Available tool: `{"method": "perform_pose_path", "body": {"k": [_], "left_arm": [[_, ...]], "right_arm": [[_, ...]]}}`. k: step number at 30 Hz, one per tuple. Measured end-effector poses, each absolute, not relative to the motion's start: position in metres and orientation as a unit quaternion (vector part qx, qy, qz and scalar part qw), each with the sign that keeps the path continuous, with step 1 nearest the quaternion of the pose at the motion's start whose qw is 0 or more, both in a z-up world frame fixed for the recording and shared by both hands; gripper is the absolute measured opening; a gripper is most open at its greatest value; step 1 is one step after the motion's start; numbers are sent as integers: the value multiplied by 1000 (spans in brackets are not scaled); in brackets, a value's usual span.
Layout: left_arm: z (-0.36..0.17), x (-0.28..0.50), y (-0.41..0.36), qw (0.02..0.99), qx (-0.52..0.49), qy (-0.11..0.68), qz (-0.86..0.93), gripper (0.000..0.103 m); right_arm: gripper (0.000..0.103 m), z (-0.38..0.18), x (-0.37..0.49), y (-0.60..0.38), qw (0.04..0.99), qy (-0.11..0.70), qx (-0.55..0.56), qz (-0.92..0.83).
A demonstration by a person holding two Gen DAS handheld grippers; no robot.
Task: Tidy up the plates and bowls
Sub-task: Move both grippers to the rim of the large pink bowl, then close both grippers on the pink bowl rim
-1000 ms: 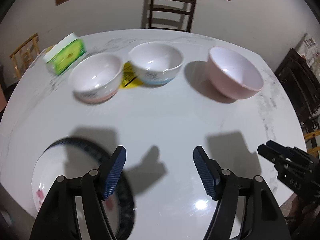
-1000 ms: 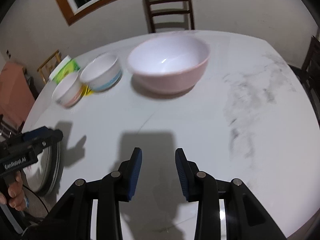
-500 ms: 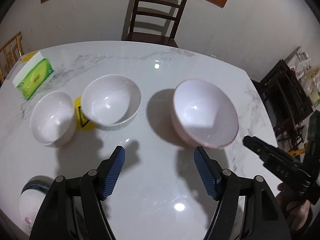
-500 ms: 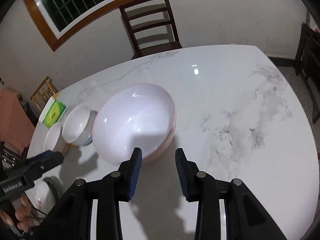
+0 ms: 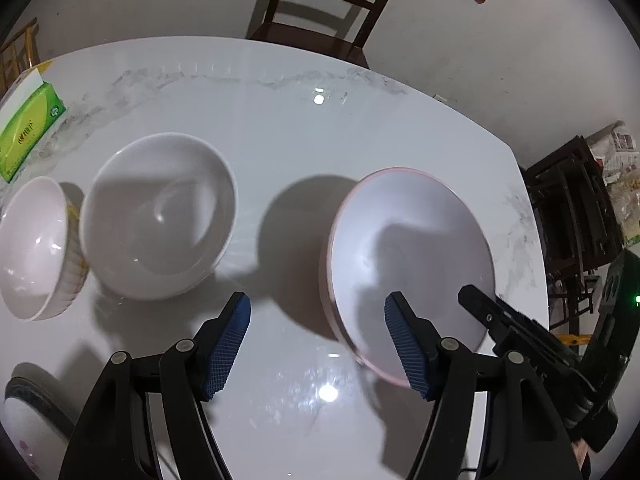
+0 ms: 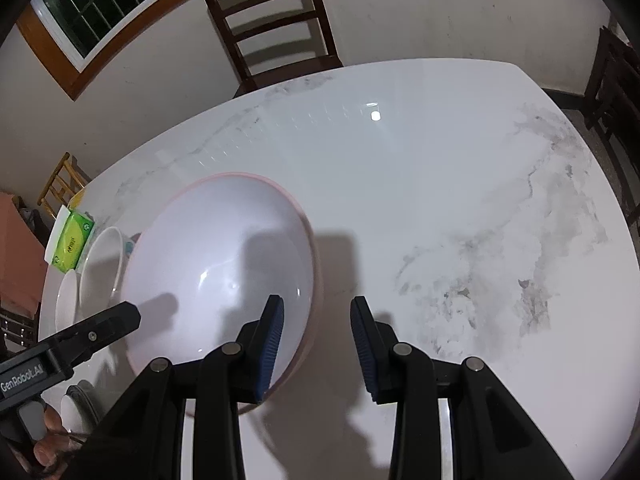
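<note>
A large pink-rimmed bowl (image 5: 400, 248) stands on the white marble table (image 5: 320, 140). My left gripper (image 5: 318, 304) straddles the bowl's left rim: one blue pad is over the inside, the other outside over the table. Its jaws are closing, with a gap still showing on both sides of the rim. My right gripper (image 6: 316, 304) straddles the opposite rim of the pink bowl (image 6: 220, 248), its left pad inside, and stands open. A white bowl (image 5: 160, 216) and a small ribbed bowl (image 5: 34, 244) sit to the left. A dark-rimmed plate (image 5: 28, 412) lies at the near left edge.
A green tissue box (image 5: 28, 128) sits at the table's far left. A dark wooden chair (image 5: 320, 4) stands behind the table against the wall. Dark furniture (image 5: 572, 208) is off the right edge. A person's hand (image 6: 48, 440) holds the left gripper.
Both grippers moved forward across the table to the pink bowl, which now lies under their fingers. The left jaws narrowed slightly. The plate slid toward the lower left corner of the left view.
</note>
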State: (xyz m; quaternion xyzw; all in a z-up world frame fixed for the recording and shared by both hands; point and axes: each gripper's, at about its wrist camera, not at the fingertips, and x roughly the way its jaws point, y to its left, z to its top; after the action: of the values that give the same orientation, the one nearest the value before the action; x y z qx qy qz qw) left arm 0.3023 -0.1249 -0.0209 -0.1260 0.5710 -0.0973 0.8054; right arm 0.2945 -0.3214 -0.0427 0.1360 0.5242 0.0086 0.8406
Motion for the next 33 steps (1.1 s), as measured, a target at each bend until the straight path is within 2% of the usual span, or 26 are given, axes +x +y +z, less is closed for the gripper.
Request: {"method": "perform_pose_path", "body": {"k": [3,7,8,11,13,33], "left_arm": [[-29,307,-128,807,-119,570,-96,57],[-38,308,-131,805,-108,575,-99,34],[-41,307,-131,803,-109,578,-100,28],[-44,305,-131,799,-120,577,-118,21],[-42,304,-134,799,-117,576,-126,16],[-7,223,-101,802,-80,578,-128,15]], "right_arm": [[35,-47,297,-322,842,523,135,8],[35,-53,297,-324,839,522,151,7],[32,-54,297,-324,839,522,154,9],[20,-58,296,-323,835,524,163,24],[19,-57,294,-321,835,524,164,24],[18,-23,209,-271,832,533,152,38]]}}
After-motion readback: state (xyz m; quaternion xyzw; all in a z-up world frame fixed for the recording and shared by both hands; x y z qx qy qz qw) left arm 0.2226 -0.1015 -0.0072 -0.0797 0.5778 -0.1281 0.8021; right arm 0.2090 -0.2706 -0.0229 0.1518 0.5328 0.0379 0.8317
